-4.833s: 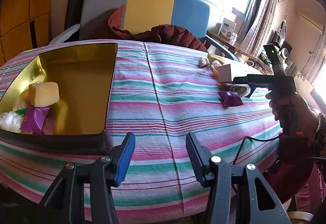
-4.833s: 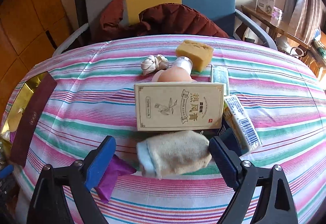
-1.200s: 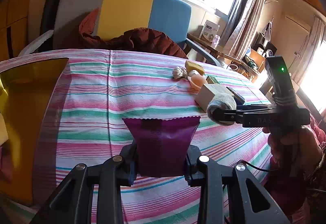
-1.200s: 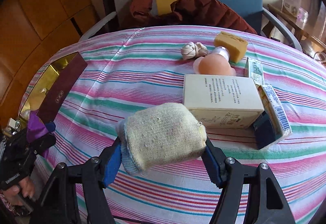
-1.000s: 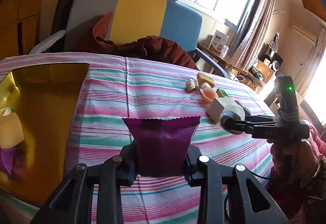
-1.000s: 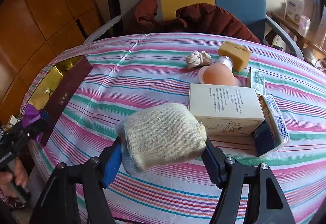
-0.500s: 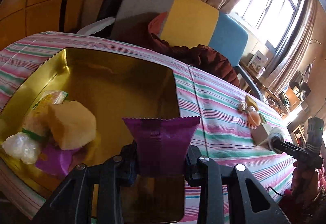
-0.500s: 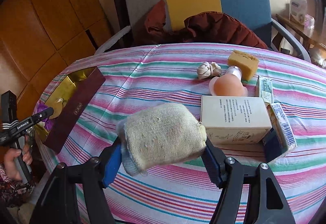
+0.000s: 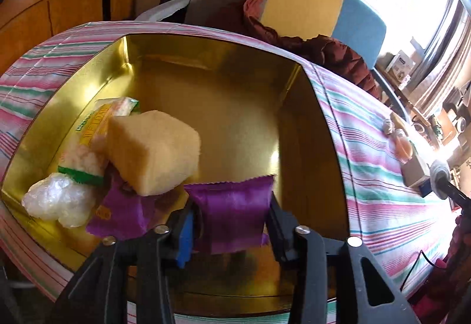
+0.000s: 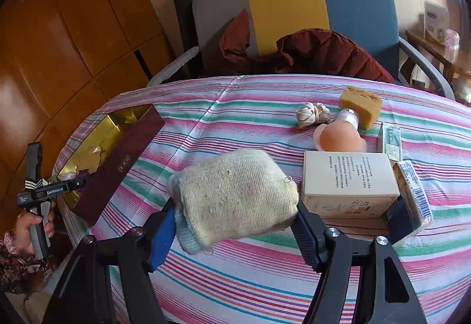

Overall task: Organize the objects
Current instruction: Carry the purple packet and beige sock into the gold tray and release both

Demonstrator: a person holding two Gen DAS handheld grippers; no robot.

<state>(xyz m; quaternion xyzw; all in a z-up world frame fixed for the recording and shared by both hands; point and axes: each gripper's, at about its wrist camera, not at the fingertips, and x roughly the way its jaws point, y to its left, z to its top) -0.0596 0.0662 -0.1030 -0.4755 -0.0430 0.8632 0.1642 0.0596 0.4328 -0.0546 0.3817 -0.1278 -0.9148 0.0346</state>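
My left gripper (image 9: 231, 219) hangs over the near right part of the open gold tin box (image 9: 206, 65). Its jaws are opening, and a purple snack packet (image 9: 235, 200) still sits loosely between them, the blue left pad (image 9: 185, 231) drawn off its edge. Inside the box lie a yellow sponge (image 9: 153, 153), another purple packet (image 9: 123, 212), a green-and-yellow snack pack (image 9: 91, 135) and a clear wrapped lump (image 9: 56, 203). My right gripper (image 10: 235, 228) is shut on a rolled beige sock (image 10: 235, 194) above the striped tablecloth (image 10: 235, 280). The box's maroon wall (image 10: 126, 165) lies to the left of the right gripper.
At the right of the table stand a cream carton (image 10: 347, 179), a peach bottle (image 10: 338, 138), a brown sponge (image 10: 360, 101), a knotted cloth (image 10: 312, 113) and a barcoded pack (image 10: 412, 191). Behind the table is a chair with a dark red jacket (image 10: 323, 56).
My left gripper has swung left from over the tablecloth to over the box and dipped lower, and its jaws have begun to part around the purple packet. The right gripper keeps holding the sock.
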